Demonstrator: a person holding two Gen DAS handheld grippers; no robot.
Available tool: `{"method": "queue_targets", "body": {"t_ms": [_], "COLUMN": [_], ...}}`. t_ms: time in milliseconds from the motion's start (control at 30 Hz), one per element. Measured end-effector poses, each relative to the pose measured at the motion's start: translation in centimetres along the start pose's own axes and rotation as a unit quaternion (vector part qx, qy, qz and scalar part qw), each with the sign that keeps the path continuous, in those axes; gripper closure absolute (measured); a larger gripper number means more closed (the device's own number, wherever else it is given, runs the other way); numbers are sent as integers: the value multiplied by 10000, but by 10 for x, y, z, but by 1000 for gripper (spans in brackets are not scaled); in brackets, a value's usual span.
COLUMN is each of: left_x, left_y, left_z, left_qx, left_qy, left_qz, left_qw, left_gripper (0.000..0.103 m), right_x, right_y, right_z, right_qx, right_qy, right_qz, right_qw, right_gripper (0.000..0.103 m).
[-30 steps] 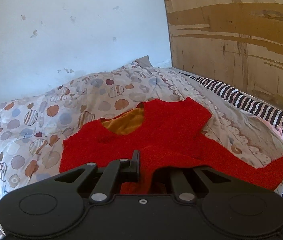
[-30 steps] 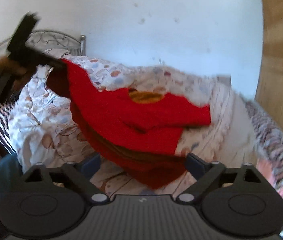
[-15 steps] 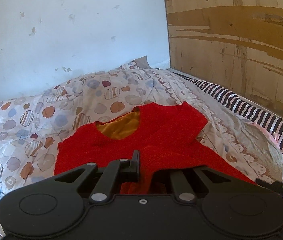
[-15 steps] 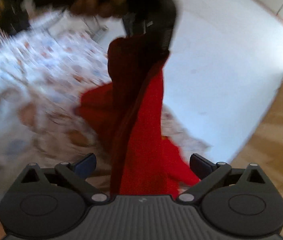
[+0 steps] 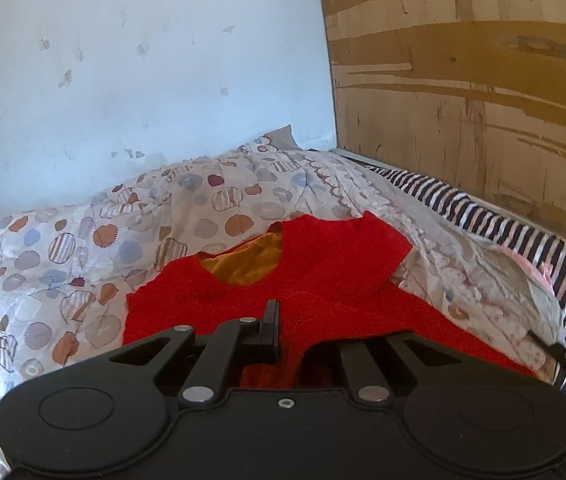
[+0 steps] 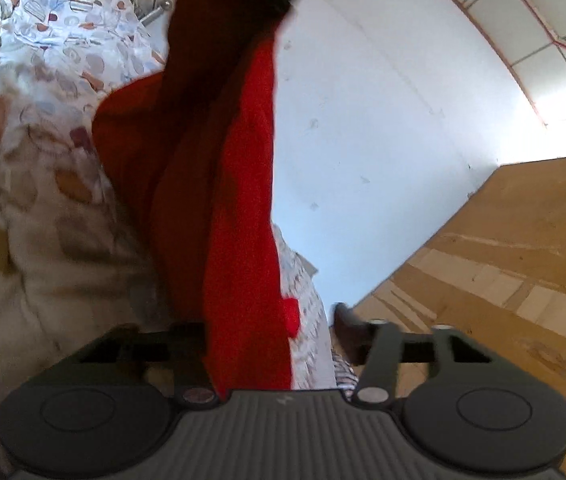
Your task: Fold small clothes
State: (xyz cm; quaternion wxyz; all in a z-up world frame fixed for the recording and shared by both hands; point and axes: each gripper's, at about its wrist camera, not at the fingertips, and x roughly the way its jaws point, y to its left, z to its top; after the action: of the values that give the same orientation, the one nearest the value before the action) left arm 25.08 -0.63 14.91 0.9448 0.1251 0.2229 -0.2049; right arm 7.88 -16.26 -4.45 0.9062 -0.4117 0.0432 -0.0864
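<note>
Left claw point(image 5: 283, 336) is clenched on the red top's point(image 5: 323, 280) hem, neck pointing away across the bed point(image 5: 83, 248); right claw point(image 6: 271, 340) has been closing around its stretched edge, pads not visibly pressing

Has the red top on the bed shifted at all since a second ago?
Yes. In the left wrist view the red top has slid left: its right corner, which reached toward the striped sheet, is now drawn in, away from it.

We see a home bedroom: a bed point(image 5: 63, 264) under a spotted quilt point(image 5: 203, 208), a striped sheet point(image 5: 483, 216), a marked white wall point(image 5: 143, 72) and a wooden panel point(image 5: 463, 80).
</note>
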Motion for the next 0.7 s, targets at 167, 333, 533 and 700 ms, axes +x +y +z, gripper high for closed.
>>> {"method": "queue_targets", "body": {"t_ms": [167,333,533,700], "left_x": [-22,-40,-58,-67], "left_y": [-5,-12,-39,-53], "left_z": [-15,-38,-113,-164], "left_qx": [378,767,1948,1706], "left_qy": [-149,-355,-745,-627], "left_qz": [173,381,1182,1434], "left_qw": [9990,9957,9708,9728], "left_gripper": [96,95,87,87], "right_x": [-15,-22,-22,-38], "right_y": [-24,-53,-81,-78], "right_z": [-15,-12,-7,-12], "right_qx": [217,703,1181,1092], "right_qy": [77,-144,-357,-447], "right_qz": [-137,-158,-187,-111], "right_qw": [9996,9973,9922,9930], "right_gripper": [85,95,96,96]}}
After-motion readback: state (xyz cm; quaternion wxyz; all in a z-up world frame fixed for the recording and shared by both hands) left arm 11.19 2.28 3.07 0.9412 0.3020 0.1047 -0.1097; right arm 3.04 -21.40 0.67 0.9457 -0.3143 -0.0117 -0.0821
